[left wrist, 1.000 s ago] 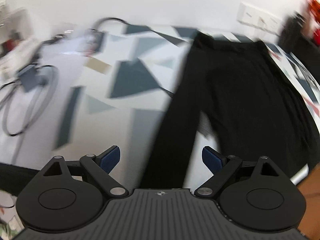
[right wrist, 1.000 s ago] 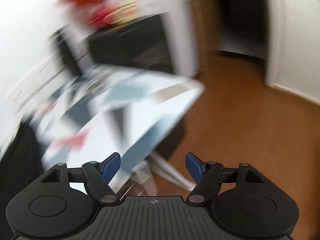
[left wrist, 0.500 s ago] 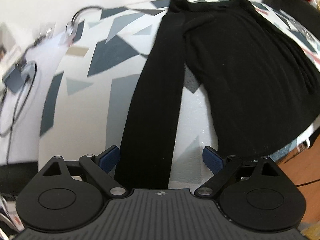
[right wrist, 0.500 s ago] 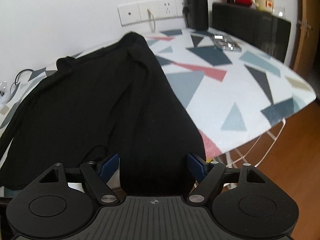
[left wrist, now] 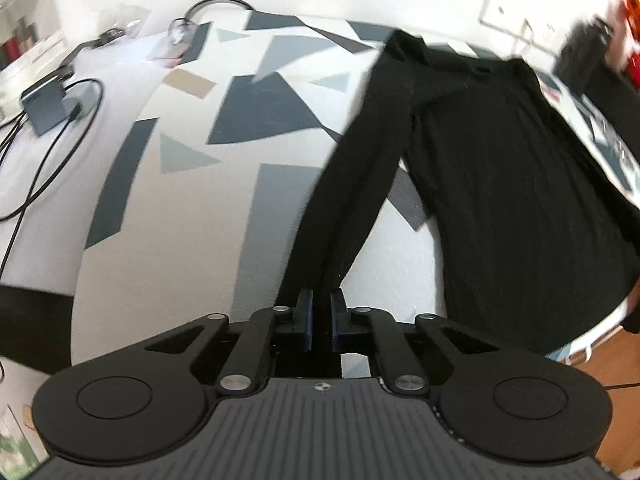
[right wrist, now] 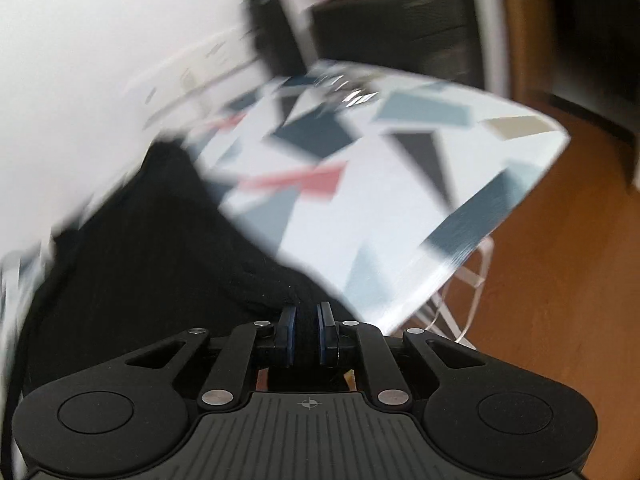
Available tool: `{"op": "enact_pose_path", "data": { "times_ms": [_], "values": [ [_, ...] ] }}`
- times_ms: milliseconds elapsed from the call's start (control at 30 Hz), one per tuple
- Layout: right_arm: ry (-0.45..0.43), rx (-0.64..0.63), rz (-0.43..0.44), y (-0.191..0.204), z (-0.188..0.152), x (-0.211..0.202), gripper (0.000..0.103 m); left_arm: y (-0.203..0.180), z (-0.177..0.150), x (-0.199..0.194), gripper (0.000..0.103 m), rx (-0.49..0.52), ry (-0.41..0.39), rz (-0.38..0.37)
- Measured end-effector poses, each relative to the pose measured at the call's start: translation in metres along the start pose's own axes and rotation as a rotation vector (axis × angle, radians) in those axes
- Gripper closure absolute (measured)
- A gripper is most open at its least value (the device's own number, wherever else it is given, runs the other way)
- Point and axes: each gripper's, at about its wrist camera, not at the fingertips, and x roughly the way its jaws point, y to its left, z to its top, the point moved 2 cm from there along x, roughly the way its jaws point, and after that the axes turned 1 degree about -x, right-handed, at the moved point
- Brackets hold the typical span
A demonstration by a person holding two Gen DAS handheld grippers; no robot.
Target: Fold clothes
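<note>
Left wrist alone: cables [left wrist: 48,152]; right wrist: floor [right wrist: 552,280].

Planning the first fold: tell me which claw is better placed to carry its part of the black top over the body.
Left, probably. The left claw is closing on the end of the long sleeve, which lies apart from the black top. The right claw grips bunched fabric at the table edge.

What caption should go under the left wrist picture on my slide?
Left tool closing on a sleeve end of the black top spread on the patterned table.
</note>
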Motion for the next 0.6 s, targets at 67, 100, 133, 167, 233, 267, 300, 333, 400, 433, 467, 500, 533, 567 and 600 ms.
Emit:
{"op": "enact_pose_path", "data": {
  "times_ms": [67, 100, 133, 167, 233, 267, 300, 333, 400, 433, 467, 500, 533, 567, 600],
  "values": [
    [-0.049, 0.064, -0.009, -0.007, 0.020, -0.006, 0.094, 0.003, 0.002, -0.005, 0.095, -0.024, -0.019, 0.001],
    [-0.074, 0.084, -0.013, -0.009, 0.031, -0.007, 0.094, 0.004, 0.005, -0.007, 0.095, -0.036, -0.024, -0.004],
    [-0.099, 0.100, -0.015, -0.010, 0.041, -0.009, 0.094, 0.005, 0.007, -0.009, 0.095, -0.049, -0.030, -0.009],
    [-0.120, 0.120, -0.012, -0.011, 0.052, -0.010, 0.094, 0.005, 0.011, -0.012, 0.095, -0.063, -0.036, -0.015],
    [-0.153, 0.170, 0.009, -0.012, 0.075, -0.010, 0.094, 0.006, 0.019, -0.017, 0.095, -0.096, -0.041, -0.038],
    [-0.170, 0.194, 0.022, -0.012, 0.087, -0.011, 0.094, 0.006, 0.023, -0.020, 0.095, -0.110, -0.042, -0.048],
    [-0.188, 0.216, 0.034, -0.011, 0.098, -0.011, 0.094, 0.006, 0.027, -0.024, 0.095, -0.124, -0.044, -0.058],
    [-0.208, 0.238, 0.046, -0.009, 0.109, -0.011, 0.094, 0.005, 0.029, -0.028, 0.095, -0.122, -0.048, -0.058],
    [-0.245, 0.263, 0.072, -0.005, 0.128, -0.010, 0.094, 0.003, 0.033, -0.035, 0.095, -0.115, -0.054, -0.055],
    [-0.262, 0.273, 0.085, -0.002, 0.137, -0.009, 0.094, 0.002, 0.033, -0.038, 0.095, -0.115, -0.062, -0.055],
    [-0.275, 0.275, 0.105, 0.002, 0.145, -0.007, 0.094, 0.002, 0.034, -0.041, 0.095, -0.115, -0.070, -0.055],
    [-0.276, 0.271, 0.131, 0.008, 0.151, -0.005, 0.094, 0.002, 0.034, -0.044, 0.095, -0.126, -0.075, -0.052],
    [-0.267, 0.265, 0.165, 0.015, 0.156, -0.002, 0.094, 0.002, 0.034, -0.048, 0.095, -0.139, -0.081, -0.049],
    [-0.245, 0.246, 0.211, 0.025, 0.159, 0.004, 0.094, 0.002, 0.035, -0.051, 0.099, -0.156, -0.088, -0.050],
    [-0.212, 0.209, 0.262, 0.038, 0.160, 0.011, 0.094, 0.002, 0.036, -0.055, 0.099, -0.174, -0.096, -0.050]
  ]
}}
